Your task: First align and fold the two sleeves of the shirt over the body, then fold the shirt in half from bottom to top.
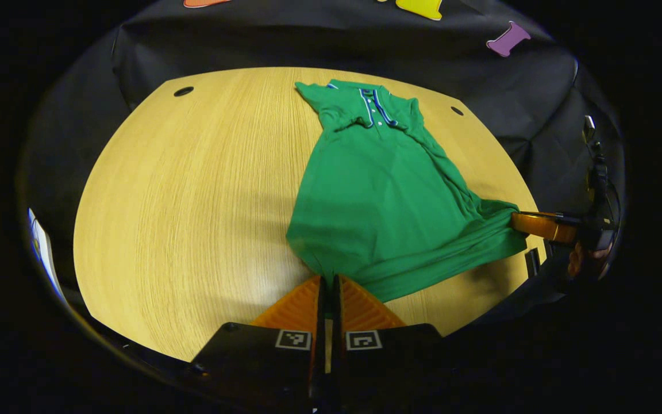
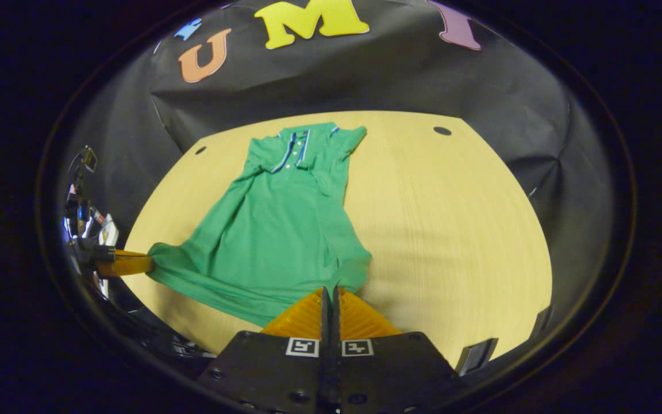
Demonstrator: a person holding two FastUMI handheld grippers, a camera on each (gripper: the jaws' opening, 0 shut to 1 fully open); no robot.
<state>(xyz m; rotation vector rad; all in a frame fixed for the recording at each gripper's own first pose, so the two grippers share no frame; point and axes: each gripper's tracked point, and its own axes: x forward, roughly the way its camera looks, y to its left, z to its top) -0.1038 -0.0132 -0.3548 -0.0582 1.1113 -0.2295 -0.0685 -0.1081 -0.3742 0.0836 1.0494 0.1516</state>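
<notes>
A green polo shirt (image 1: 385,190) with blue-and-white placket trim lies on the wooden table (image 1: 193,201), collar at the far side, both sleeves folded over the body. My left gripper (image 1: 328,279) is shut on the hem's corner at the near edge. In the same view the right gripper (image 1: 516,221) pinches the opposite hem corner, held by a hand. In the right gripper view the shirt (image 2: 273,230) stretches from the collar down to my right gripper (image 2: 330,290), shut on the hem. The left gripper (image 2: 148,263) grips the other corner at the left. The hem is lifted slightly between them.
The table (image 2: 451,230) has round cable holes at its far corners (image 1: 183,91) (image 2: 442,130). Black cloth walls surround the table on all sides. A wide bare stretch of wood lies beside the shirt in each view.
</notes>
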